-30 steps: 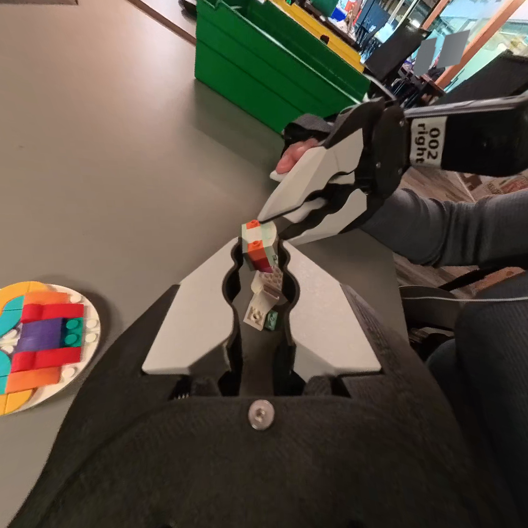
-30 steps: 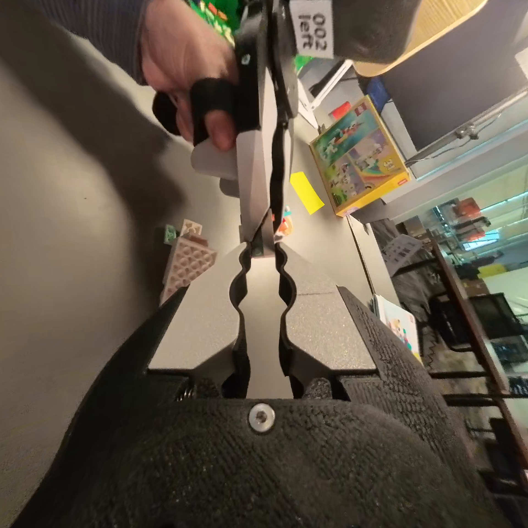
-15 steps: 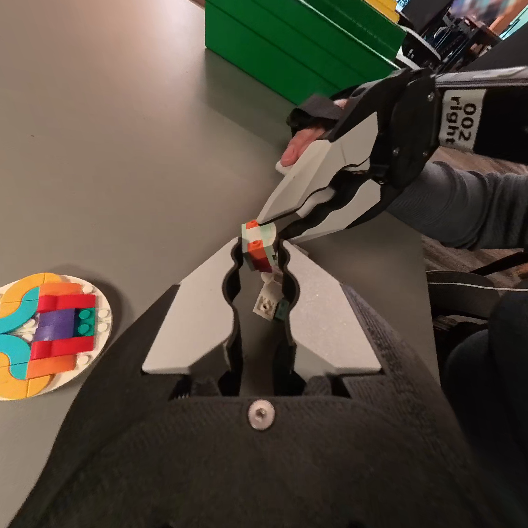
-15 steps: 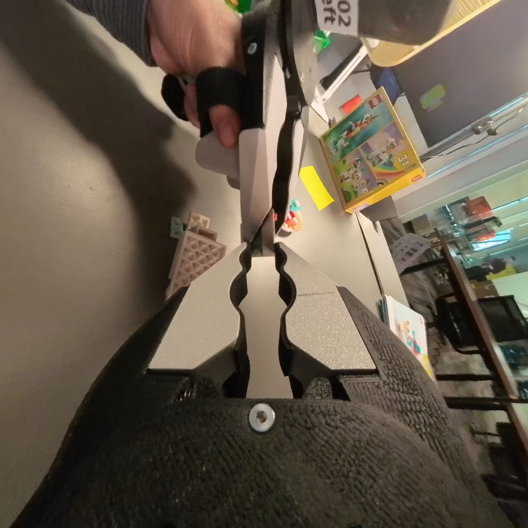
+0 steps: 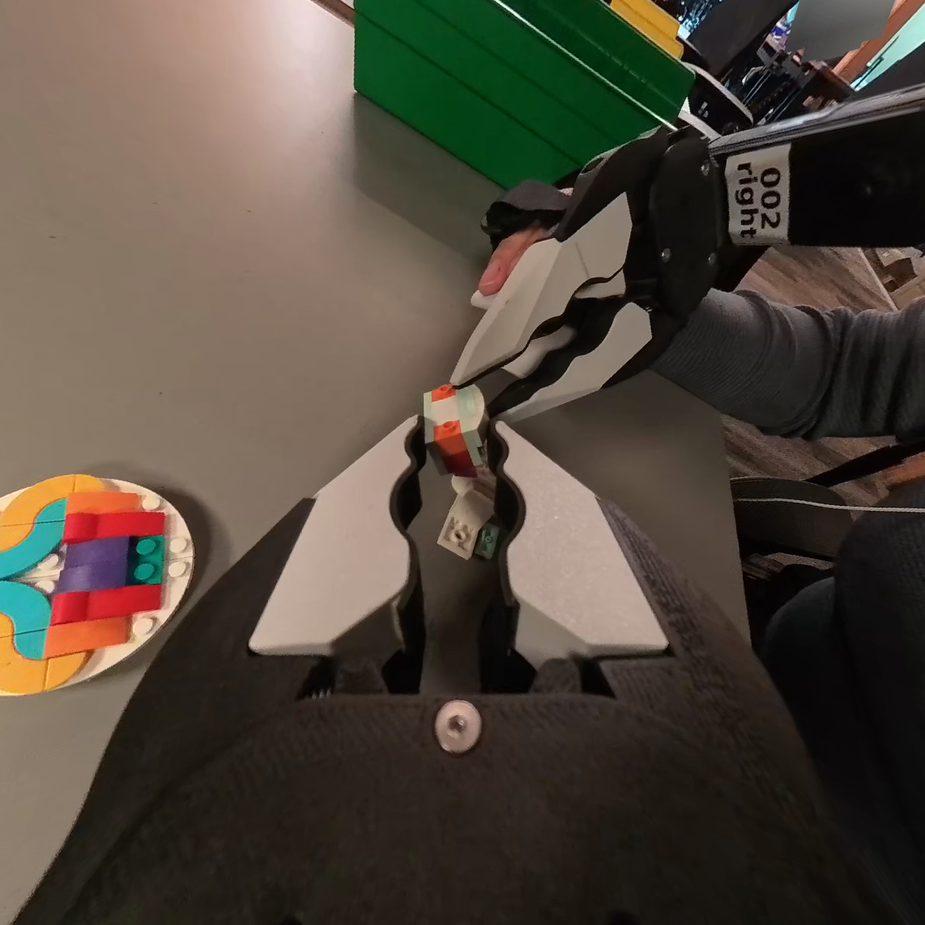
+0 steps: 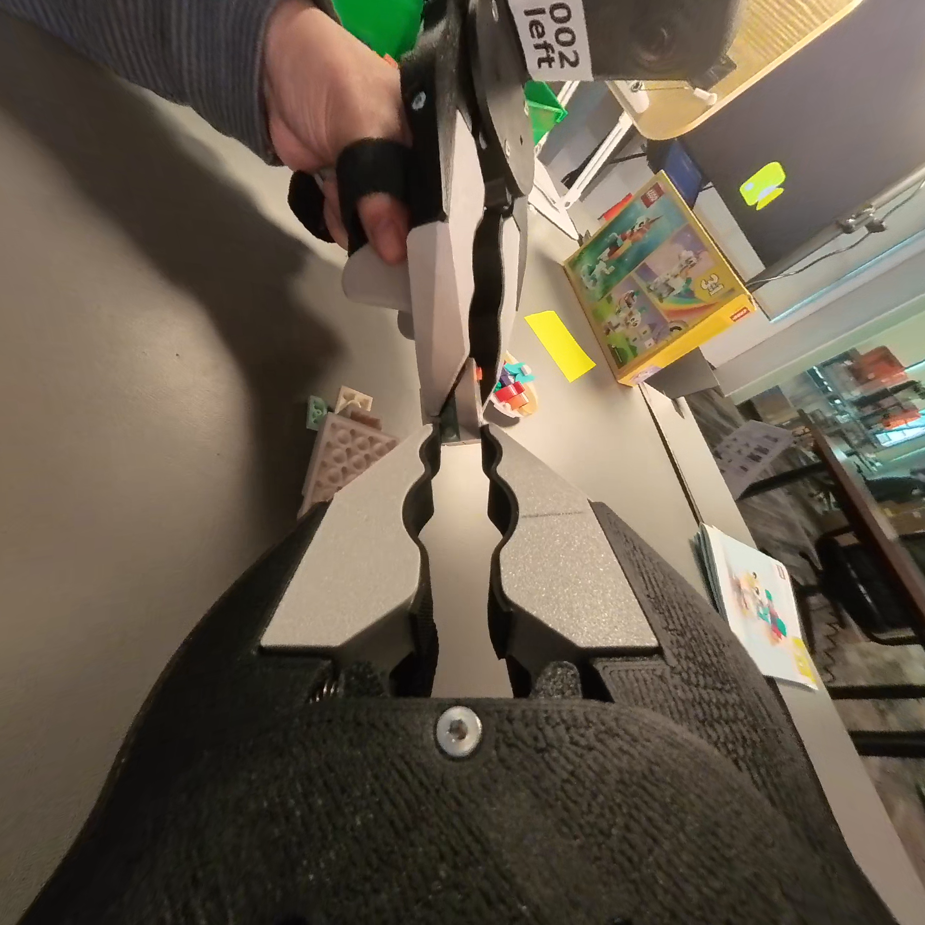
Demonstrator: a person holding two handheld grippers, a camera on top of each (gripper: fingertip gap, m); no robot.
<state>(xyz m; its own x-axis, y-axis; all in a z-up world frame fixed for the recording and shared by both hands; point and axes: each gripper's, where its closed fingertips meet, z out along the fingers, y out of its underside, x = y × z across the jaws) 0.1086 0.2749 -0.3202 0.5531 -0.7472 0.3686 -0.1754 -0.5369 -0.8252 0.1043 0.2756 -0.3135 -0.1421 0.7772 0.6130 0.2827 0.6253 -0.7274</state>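
Note:
A small brick assembly [image 5: 453,435] of mint-white, orange, red and purple bricks hangs above the grey table [image 5: 200,250]. My left gripper [image 5: 455,435] is shut on its sides. My right gripper [image 5: 475,400] comes in from the right and its tips pinch the assembly's top end. In the right wrist view my right gripper [image 6: 458,430] closes on a grey-green piece of the assembly [image 6: 453,428], and the left gripper [image 6: 460,405] reaches down from above, held by a hand [image 6: 340,115]. Most of the assembly is hidden there.
A round white plate with coloured bricks [image 5: 90,575] lies at left. A beige plate [image 5: 458,530], a green piece [image 5: 488,543] and a tan wedge plate [image 6: 345,460] lie under the grippers. Green bins [image 5: 500,75] stand behind. A toy box [image 6: 655,280], a yellow note [image 6: 558,345] and a booklet [image 6: 756,620] lie further off. From either gripper's tips it is about 5 centimeters to the beige plate [image 5: 458,530]. Look for it in the right wrist view [image 6: 357,406] too.
Both grippers keep their hold on the assembly. The pair has shifted a little, so the round plate and the green bins sit nearer in the left wrist view.

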